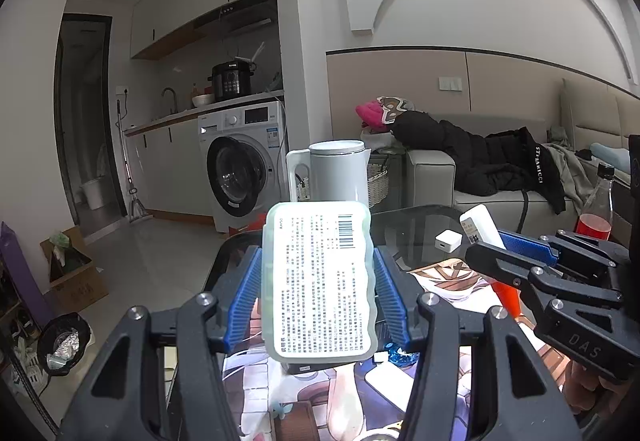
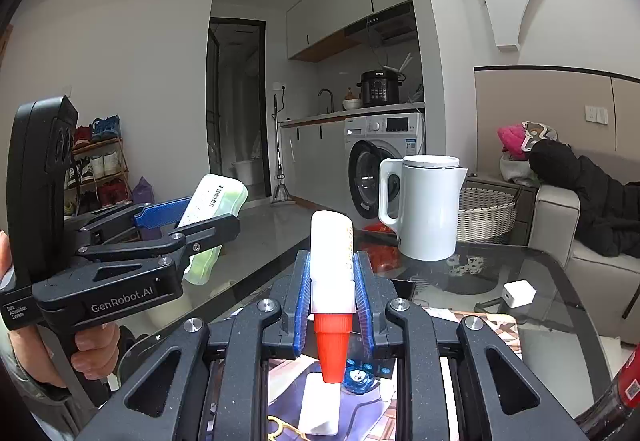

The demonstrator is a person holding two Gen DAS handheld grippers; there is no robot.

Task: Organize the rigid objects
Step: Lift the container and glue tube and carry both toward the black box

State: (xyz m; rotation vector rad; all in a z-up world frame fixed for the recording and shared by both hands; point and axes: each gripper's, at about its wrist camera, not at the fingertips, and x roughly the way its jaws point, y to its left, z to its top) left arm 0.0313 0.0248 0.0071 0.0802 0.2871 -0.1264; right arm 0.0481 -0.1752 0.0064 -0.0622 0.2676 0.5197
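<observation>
My left gripper is shut on a pale green plastic case with a printed label and barcode, held upright above the glass table. The same case shows in the right wrist view, at the left. My right gripper is shut on a white glue bottle with a red cone cap pointing down toward me. That bottle shows at the right of the left wrist view. Both are held in the air, side by side.
A white kettle stands at the table's far edge. A small white charger cube lies on the glass. A bottle of red liquid stands at the right. A printed mat and a blue wrapped item lie below the grippers.
</observation>
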